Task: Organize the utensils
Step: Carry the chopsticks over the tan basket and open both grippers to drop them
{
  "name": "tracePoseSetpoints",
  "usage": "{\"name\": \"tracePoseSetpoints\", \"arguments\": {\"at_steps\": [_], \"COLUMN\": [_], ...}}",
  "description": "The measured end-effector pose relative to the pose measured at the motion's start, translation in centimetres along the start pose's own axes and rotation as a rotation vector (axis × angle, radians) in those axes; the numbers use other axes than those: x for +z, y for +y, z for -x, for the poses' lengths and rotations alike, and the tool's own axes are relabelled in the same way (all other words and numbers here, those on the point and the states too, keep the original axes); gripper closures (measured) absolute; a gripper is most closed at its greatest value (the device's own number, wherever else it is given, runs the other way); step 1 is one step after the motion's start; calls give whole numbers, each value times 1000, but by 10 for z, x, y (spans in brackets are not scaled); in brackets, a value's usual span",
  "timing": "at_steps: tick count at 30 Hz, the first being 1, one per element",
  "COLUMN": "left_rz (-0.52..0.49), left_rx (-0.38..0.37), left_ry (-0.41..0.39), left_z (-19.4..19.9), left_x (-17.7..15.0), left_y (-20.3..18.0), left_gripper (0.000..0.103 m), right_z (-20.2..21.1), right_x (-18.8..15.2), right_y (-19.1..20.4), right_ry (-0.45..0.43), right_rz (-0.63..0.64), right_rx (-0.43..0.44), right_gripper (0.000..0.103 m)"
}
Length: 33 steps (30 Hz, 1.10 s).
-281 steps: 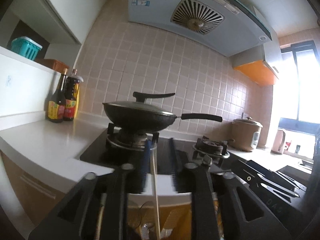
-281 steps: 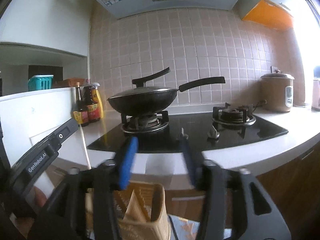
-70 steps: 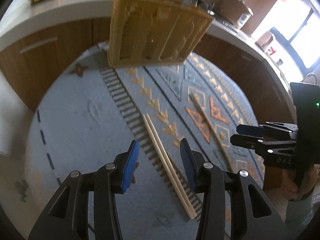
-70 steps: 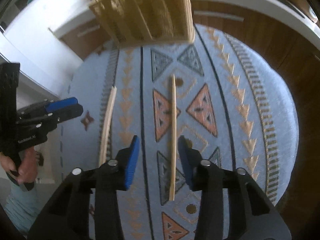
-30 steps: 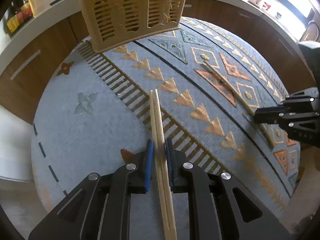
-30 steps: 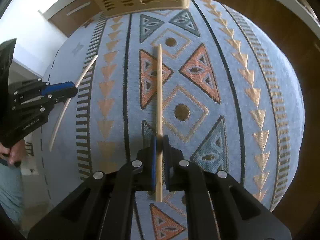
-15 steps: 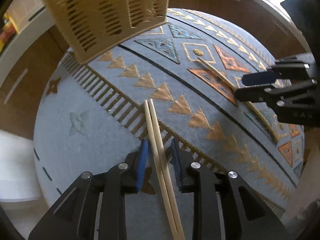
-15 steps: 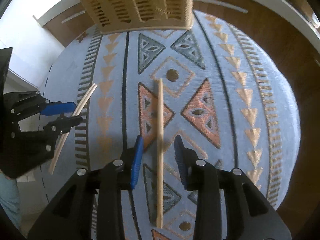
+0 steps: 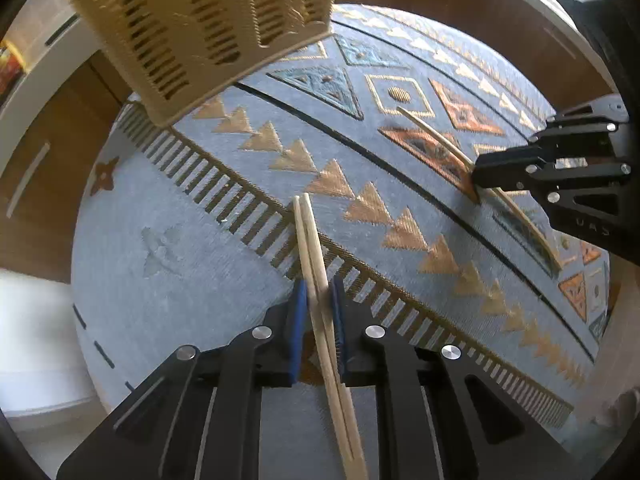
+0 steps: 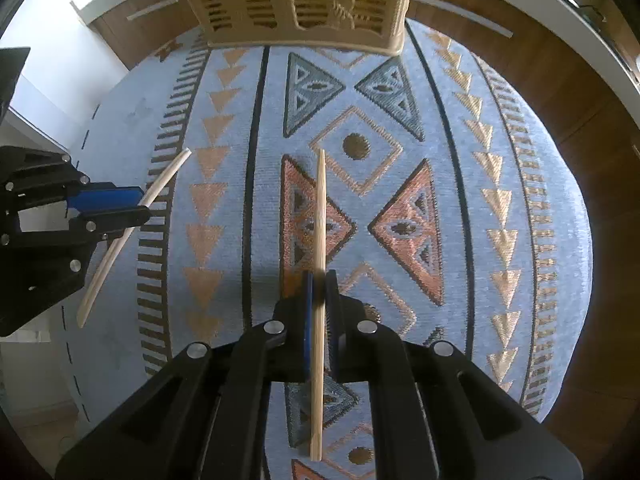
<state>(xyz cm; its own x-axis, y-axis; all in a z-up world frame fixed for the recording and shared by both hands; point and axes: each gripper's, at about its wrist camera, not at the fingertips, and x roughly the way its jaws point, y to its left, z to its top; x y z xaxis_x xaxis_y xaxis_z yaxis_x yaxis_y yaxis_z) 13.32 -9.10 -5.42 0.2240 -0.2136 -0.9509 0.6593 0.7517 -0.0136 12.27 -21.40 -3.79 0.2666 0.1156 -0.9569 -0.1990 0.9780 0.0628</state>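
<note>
Both grippers pinch chopsticks above the patterned rug [image 10: 460, 128]: my left gripper [image 9: 318, 304] clamps a pair of chopsticks [image 9: 310, 240], my right gripper [image 10: 318, 292] a single chopstick [image 10: 320, 208]. Beyond them stands the tan slotted basket [image 10: 304, 4]; I cannot see its contents. Lettering on the right gripper's body is blurred.

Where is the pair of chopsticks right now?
In the left wrist view, the pair of chopsticks sits between the left claw fingers, over the patterned rug, below the woven basket.
</note>
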Motion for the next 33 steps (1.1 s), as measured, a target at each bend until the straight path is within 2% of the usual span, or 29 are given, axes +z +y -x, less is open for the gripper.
{"name": "tracePoseSetpoints", "arguments": {"at_steps": [4, 8, 15, 18, 22, 25, 30, 33], "left_rz": [70, 121, 193, 213, 215, 224, 239, 238], "left_rx": [-4, 15, -32, -29, -4, 13, 1, 4], "left_ry": [-125, -301, -602, -708, -808, -875, -953, -999], "left_z": [17, 48, 108, 125, 150, 164, 183, 194], "left_x": [-8, -17, -36, -38, -31, -22, -8, 4], "left_y": [6, 7, 7, 4, 6, 8, 12, 18], "left_gripper": [93, 94, 94, 101, 101, 101, 101, 101], "right_z": [27, 55, 92, 99, 111, 125, 146, 167], "right_x": [-18, -36, -66, -51, -34, -21, -2, 16], "right_y": [-9, -11, -21, -26, -27, -29, -26, -31], "right_ry": [-94, -226, -402, -418, -517, -579, -676, -766], "right_rz": [-4, 15, 12, -44, -37, -53, -40, -45], "right_rx": [50, 71, 167, 281, 300, 359, 347, 325], "right_gripper": [98, 98, 98, 98, 98, 98, 98, 98]}}
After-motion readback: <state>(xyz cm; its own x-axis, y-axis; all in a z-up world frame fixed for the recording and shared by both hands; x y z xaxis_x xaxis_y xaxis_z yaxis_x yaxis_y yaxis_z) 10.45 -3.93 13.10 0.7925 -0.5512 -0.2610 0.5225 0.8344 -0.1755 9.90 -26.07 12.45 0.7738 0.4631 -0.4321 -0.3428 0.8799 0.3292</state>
